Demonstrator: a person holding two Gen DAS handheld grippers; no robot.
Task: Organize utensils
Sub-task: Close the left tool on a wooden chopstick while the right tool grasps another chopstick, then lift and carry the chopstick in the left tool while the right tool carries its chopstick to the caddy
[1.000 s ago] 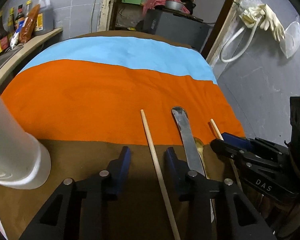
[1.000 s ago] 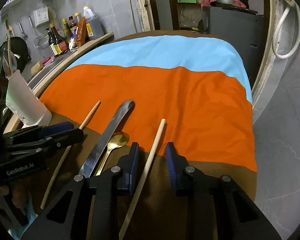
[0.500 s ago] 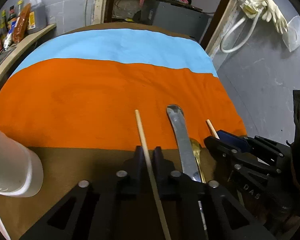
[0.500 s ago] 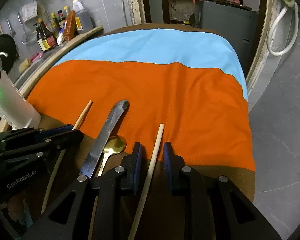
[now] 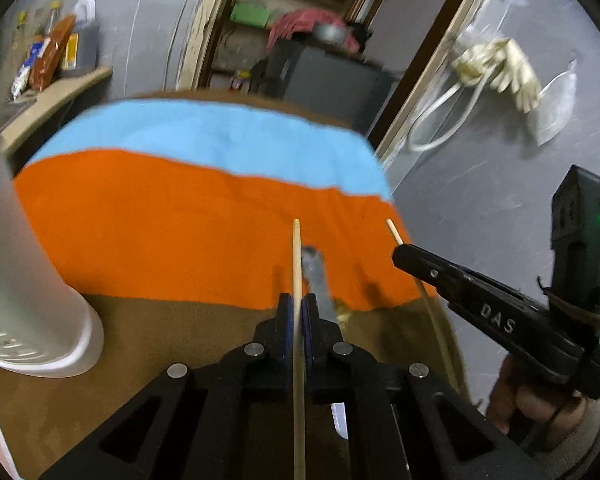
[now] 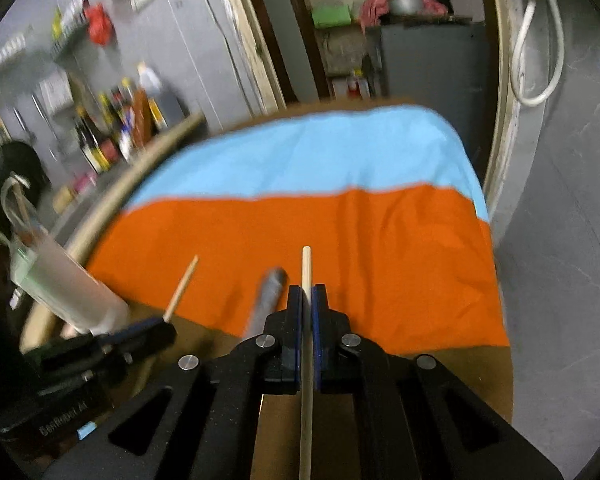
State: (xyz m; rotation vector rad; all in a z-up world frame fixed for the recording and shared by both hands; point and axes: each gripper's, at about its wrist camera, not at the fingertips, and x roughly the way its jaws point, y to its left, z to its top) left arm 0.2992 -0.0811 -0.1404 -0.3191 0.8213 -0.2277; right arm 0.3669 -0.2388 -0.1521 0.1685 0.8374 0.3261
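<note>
Two handheld grippers each clamp a wooden chopstick above a table draped in a brown, orange and blue striped cloth (image 5: 148, 216). In the left wrist view, the left gripper (image 5: 299, 320) is clenched on the left chopstick (image 5: 297, 264), which runs up the centre of the frame with its tip over the orange stripe. At right of that frame, the right gripper (image 5: 400, 254) pinches the right chopstick (image 5: 392, 230), its tip jutting up and to the left. In the right wrist view, the right gripper's fingers (image 6: 296, 312) grasp the same stick at lower centre. A blurred metal knife (image 5: 316, 280) lies on the cloth just right of the left gripper's fingers, with a gold spoon (image 5: 342, 312) peeking out beside it. A white frosted cup (image 5: 24, 292) stands on the brown stripe at the left edge of the frame.
</note>
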